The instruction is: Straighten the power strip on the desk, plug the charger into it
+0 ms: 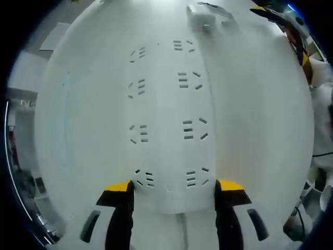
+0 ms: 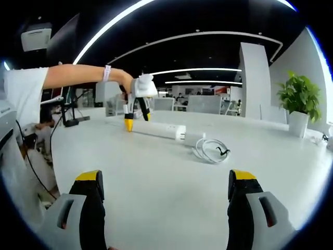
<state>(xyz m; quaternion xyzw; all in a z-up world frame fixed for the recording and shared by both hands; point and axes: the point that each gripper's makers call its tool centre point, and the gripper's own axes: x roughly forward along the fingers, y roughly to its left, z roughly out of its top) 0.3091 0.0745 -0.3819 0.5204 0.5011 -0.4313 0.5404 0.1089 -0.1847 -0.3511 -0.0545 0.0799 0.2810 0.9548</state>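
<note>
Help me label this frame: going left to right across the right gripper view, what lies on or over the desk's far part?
Left tool held above the strip's end → white power strip → white charger → coiled white cable → potted plant.

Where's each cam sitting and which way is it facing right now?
Left gripper view: rides the left gripper, looking steeply down onto the power strip between its jaws.
Right gripper view: rides the right gripper, low over the desk, facing the left gripper, a person's arm, cable, plant.
Shared: power strip, desk.
</note>
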